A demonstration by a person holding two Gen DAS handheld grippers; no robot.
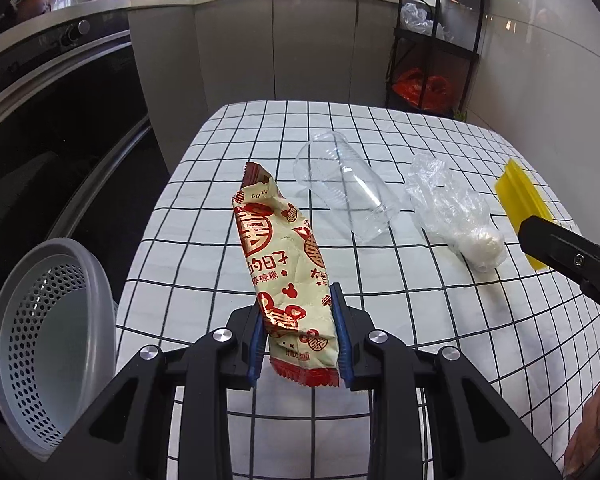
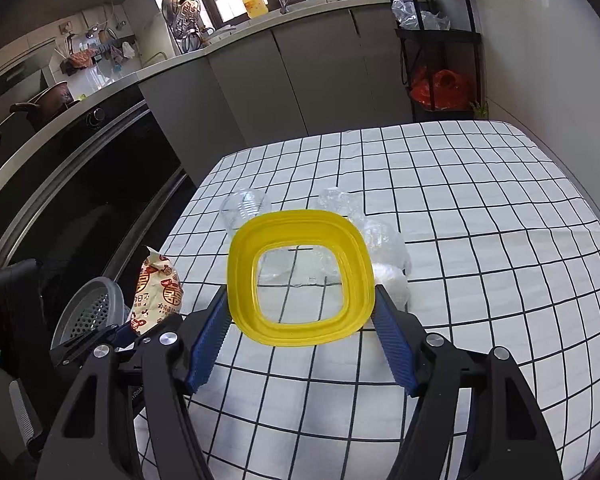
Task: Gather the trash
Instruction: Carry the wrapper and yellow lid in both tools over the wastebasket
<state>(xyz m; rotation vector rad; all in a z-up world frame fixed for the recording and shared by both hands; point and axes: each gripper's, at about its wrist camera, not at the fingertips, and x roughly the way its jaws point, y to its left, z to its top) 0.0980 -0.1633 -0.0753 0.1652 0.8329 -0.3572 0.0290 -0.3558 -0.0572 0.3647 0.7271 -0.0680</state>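
Note:
My left gripper (image 1: 300, 320) is shut on a cream and red candy wrapper (image 1: 284, 256), held above the near left part of the checked table (image 1: 440, 320); the wrapper also shows in the right wrist view (image 2: 156, 292). My right gripper (image 2: 300, 312) is shut on a yellow square lid (image 2: 300, 276) with a clear middle, held flat above the table; its edge shows in the left wrist view (image 1: 520, 208). A clear plastic cup (image 1: 344, 188) lies on its side mid-table. A crumpled clear plastic bag (image 1: 452, 208) lies to its right.
A grey perforated bin (image 1: 48, 340) stands off the table's left edge, also seen in the right wrist view (image 2: 88, 312). A dark oven front (image 1: 52, 128) is beyond it. A black shelf rack (image 1: 432, 40) stands behind the table.

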